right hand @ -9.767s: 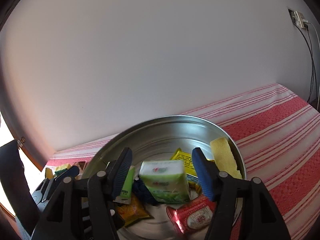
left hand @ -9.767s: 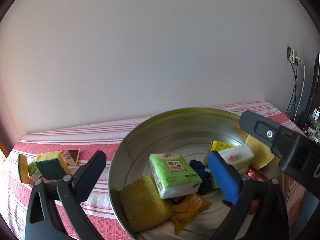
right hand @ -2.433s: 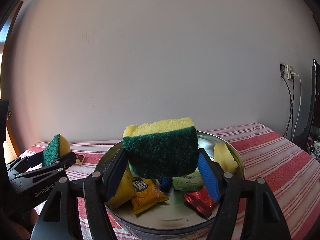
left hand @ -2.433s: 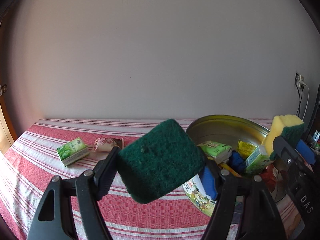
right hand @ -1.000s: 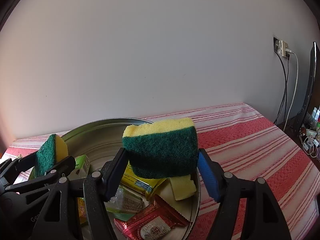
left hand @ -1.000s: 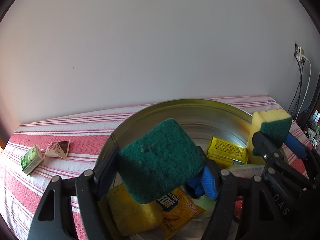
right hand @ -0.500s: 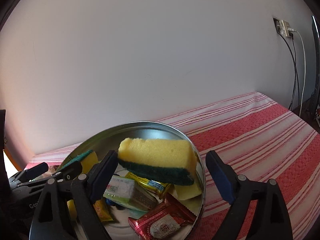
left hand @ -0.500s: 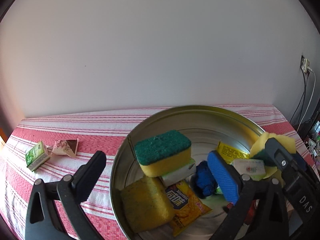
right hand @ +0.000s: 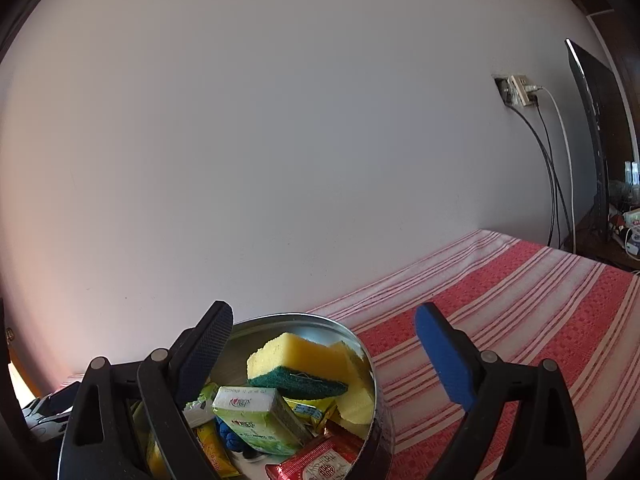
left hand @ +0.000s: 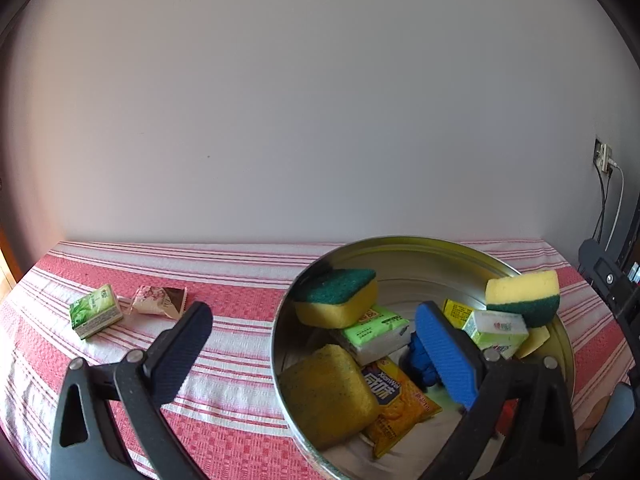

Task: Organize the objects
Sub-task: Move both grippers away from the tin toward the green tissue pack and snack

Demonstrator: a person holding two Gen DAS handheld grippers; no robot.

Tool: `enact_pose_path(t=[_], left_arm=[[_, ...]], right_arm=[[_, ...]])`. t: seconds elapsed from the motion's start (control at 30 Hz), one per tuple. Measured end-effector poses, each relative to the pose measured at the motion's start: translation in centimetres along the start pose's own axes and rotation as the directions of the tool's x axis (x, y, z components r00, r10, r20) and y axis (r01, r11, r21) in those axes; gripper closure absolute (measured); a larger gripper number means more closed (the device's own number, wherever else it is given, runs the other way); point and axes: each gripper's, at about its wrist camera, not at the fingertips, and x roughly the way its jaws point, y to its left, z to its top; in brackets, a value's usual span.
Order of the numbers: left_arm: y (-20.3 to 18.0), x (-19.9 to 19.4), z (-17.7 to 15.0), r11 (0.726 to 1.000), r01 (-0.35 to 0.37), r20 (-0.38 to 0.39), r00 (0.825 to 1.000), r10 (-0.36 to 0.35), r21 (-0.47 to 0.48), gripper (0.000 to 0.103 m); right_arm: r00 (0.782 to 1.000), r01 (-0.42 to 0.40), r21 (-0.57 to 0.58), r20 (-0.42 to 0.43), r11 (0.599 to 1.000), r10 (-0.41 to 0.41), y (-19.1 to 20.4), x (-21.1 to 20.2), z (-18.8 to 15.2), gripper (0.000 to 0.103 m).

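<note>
Both sponges have left the grippers since a second ago, when each was clamped between a pair of fingers, and they now lie in the round metal tin (left hand: 404, 245). The sponge with its green pad up (left hand: 335, 297) rests against the tin's left inner wall on top of a green-and-white tissue pack (left hand: 374, 334). The sponge with its yellow side up (left hand: 523, 295) sits tilted at the tin's right rim, leaning on another small tissue pack (left hand: 495, 330); in the right wrist view this same sponge (right hand: 294, 364) lies just inside the far rim. Also in the tin are a flat yellow sponge (left hand: 326, 394) at the near left, an orange snack bag (left hand: 398, 400) beside it, a blue object (left hand: 420, 362) near the middle and a red packet (right hand: 314, 462) at the near edge. The left gripper (left hand: 316, 354) stands wide open and empty, one finger over the striped red cloth (left hand: 224, 280) left of the tin, the blue-padded one over the tin's middle. The right gripper (right hand: 324, 354) is likewise spread wide and empty, straddling the tin's right rim. Well left of the tin, a small green box (left hand: 95, 311) and a brown-and-pink sachet (left hand: 159, 301) lie on the cloth, just beside each other.
</note>
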Motion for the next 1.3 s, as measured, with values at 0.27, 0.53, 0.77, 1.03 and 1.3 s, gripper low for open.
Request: enact_pose_path(t=[0.27,0.53,0.77,1.03,1.3], left_arm=[[1.4,-0.5,-1.1,1.0,-0.011,0.026,1.0,0.01,0.005,0.001],[0.1,-2.2,-1.9,0.999,0.009,0.087,0.996,-0.012,0.045,0.001],[-0.6,-2.2,-2.7,0.993,-0.026,0.105,0.994,0.015,0.113,0.001],[-0.5,-2.7,-2.9,0.994,-0.012,0.121,0.993,-0.002,0.111,0.0],[-0.7,-2.5,-3.3,0.993,0.016,0.056,0.998,-0.023,0.121,0.0]], right_arm=[[0.991,0.068,-0.127,0.119,0.99,-0.053,3.4,-2.7,-1.3,0.009],[0.977,0.126,-0.073,0.181,0.989,-0.111,2.7,-4.0,-1.1,0.009],[0.967,0.161,-0.066,0.208,0.985,-0.144,2.9,-4.5,-1.1,0.003],[0.97,0.163,-0.105,0.198,0.981,-0.14,3.9,-5.2,-1.5,0.001],[0.979,0.171,-0.088,0.126,0.981,-0.159,3.9,-5.2,-2.0,0.001]])
